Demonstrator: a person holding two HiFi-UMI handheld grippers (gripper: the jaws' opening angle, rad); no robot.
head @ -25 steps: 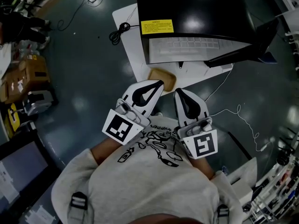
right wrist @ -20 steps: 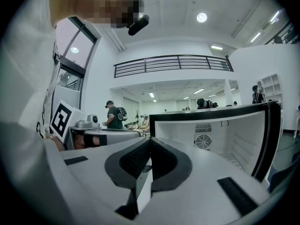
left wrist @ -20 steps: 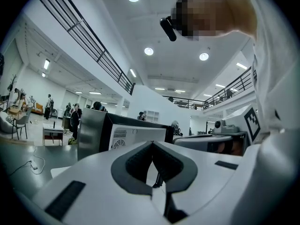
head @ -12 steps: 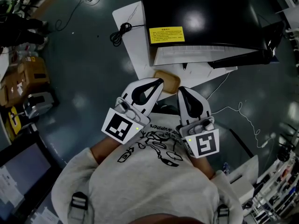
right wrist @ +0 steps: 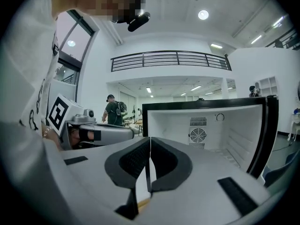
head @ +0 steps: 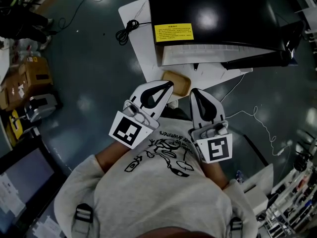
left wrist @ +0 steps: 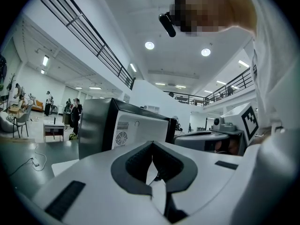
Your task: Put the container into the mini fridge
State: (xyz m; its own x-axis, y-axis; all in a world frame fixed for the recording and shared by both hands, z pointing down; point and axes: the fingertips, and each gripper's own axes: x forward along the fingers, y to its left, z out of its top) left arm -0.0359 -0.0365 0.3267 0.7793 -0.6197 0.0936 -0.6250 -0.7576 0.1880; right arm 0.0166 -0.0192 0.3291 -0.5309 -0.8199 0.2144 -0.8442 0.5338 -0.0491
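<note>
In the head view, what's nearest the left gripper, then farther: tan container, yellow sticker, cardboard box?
1. Tan container: just beyond the tips of the left gripper.
2. Yellow sticker: up on the black mini fridge.
3. Cardboard box: far left, on the floor.

The person wears a light grey sweatshirt (head: pixel 148 202) with a black cartoon print (head: pixel 166 155) on the chest and dark strap buckles (head: pixel 83 214) at both of its shoulders. Beyond the sweatshirt's sleeves, the left gripper (head: pixel 170 86) and right gripper (head: pixel 193 91) are white shells with black-padded fingers (right wrist: pixel 133 161), each carrying a cube (head: pixel 128 129) of black-and-white square markers.
</note>
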